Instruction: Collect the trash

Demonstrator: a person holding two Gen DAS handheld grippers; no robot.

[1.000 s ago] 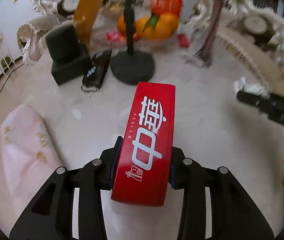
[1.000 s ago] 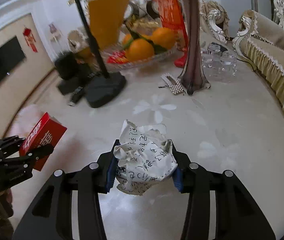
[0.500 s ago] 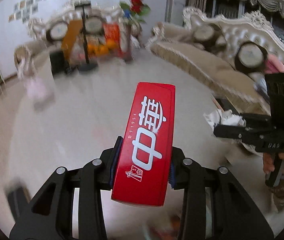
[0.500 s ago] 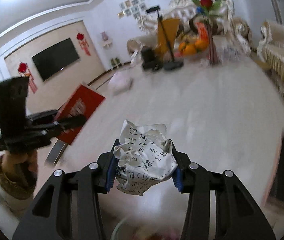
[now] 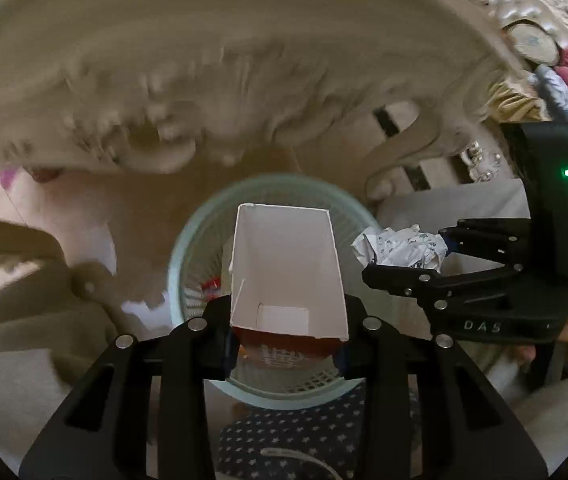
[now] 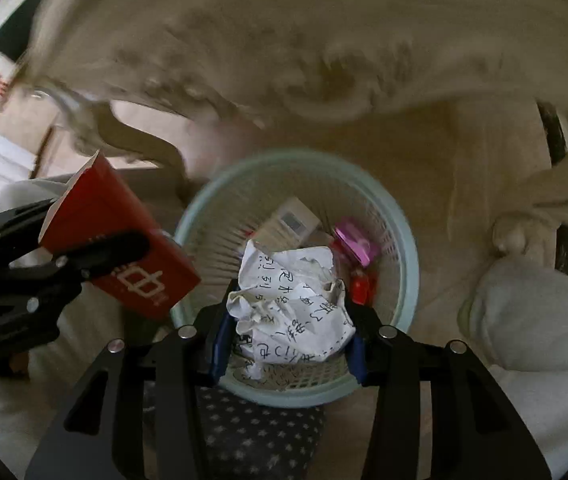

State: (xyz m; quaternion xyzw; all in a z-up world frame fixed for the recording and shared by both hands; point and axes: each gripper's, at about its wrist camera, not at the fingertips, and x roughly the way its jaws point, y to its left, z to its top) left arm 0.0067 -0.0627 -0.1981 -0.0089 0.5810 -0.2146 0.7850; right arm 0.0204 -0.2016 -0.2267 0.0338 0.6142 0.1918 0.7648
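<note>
A pale green mesh waste basket (image 6: 407, 264) stands on the floor below both grippers. My left gripper (image 5: 285, 332) holds a red carton with white lettering (image 5: 285, 268), its open white inside facing the camera, right over the basket (image 5: 188, 240). Its jaws are closing on the carton. My right gripper (image 6: 287, 336) is shut on a crumpled ball of written paper (image 6: 291, 304) above the basket's near side. From the right wrist view the carton (image 6: 124, 248) hangs over the basket's left rim. The left wrist view has the paper ball (image 5: 399, 246) at the right.
The basket holds a beige box (image 6: 291, 220), a pink item (image 6: 355, 240) and a red item (image 6: 361, 288). A carved table edge (image 6: 284, 60) and leg (image 6: 543, 200) overhang behind. Star-patterned dark fabric (image 6: 252, 432) lies in front, and a pale rounded form (image 6: 531, 312) at the right.
Both grippers swung away from the table top and down to the basket on the floor, still holding the carton and the paper. The carton has tipped, showing its open inside.
</note>
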